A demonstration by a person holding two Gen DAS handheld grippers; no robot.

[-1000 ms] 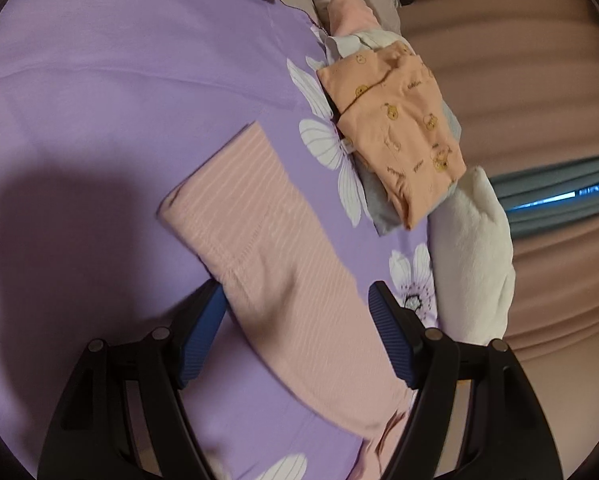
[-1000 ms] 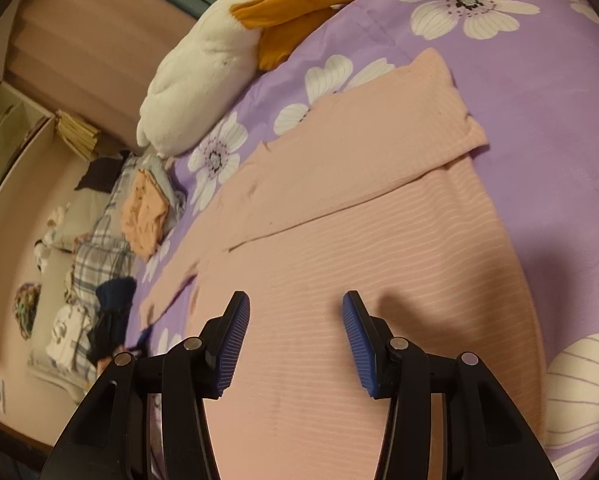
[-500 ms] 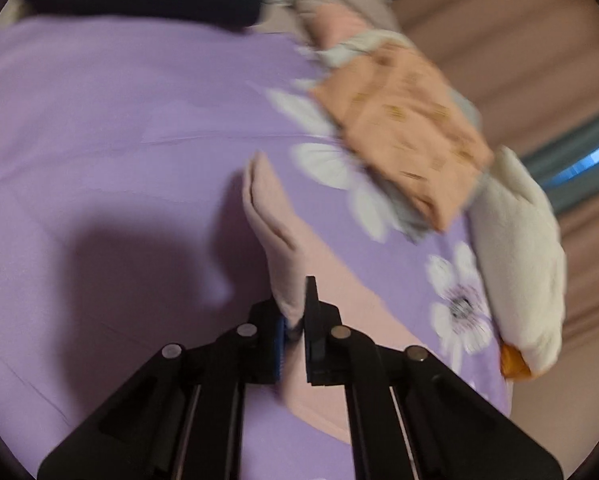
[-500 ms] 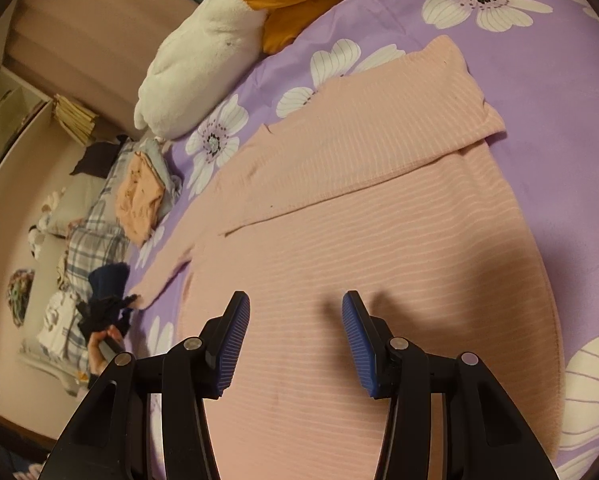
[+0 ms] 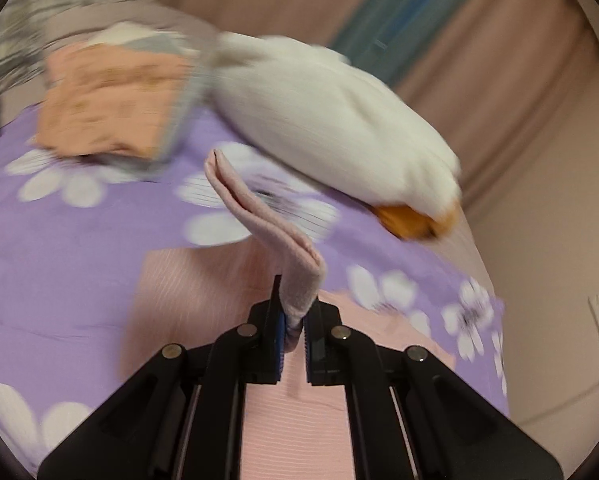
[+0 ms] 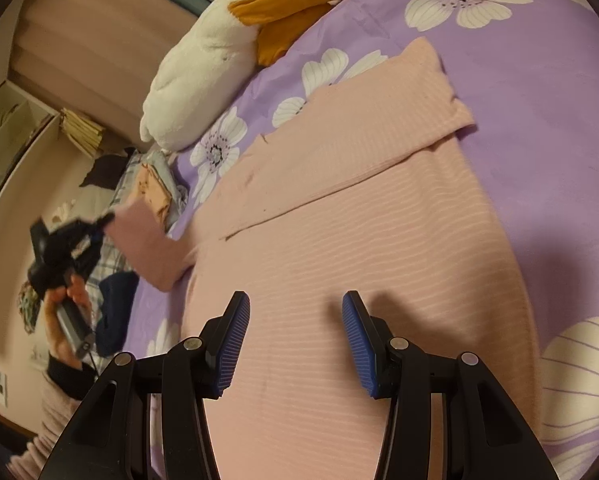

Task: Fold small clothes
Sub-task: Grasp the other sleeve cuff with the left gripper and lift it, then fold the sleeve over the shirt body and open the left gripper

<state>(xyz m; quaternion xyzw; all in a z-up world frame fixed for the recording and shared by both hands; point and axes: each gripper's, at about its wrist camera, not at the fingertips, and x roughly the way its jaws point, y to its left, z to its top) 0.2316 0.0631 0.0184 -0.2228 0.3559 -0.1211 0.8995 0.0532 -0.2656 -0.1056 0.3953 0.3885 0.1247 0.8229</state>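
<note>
Where the left wrist view is considered, the left tongs (image 5: pixel 292 336) are seen clamped on the cuff end of a pink sleeve (image 5: pixel 259 208), which is lifted clear of the purple floral bedspread (image 5: pixel 79 248) and rises away from the jaws in a doubled, drooping band. The sleeve is judged light and limp: it sags under its own weight and holds no shape, so a hold at the cuff edge seems the sound choice. A white plush duck (image 5: pixel 331 128) and a folded orange garment (image 5: pixel 111 108) lie beyond, toward the far edge of the bed; this view is motion-blurred.

From the right wrist view, the right tongs (image 6: pixel 295 340) are held wide apart and empty, hovering over the body of the pink striped top (image 6: pixel 359 248). The top lies flat on the bedspread, its long axis running from near the tongs toward the duck's side of the bed. One sleeve (image 6: pixel 359 136) is already folded across the chest; the other sleeve (image 6: pixel 147 240) is stretched leftward, off the body, in the left tongs (image 6: pixel 95 232).
</note>
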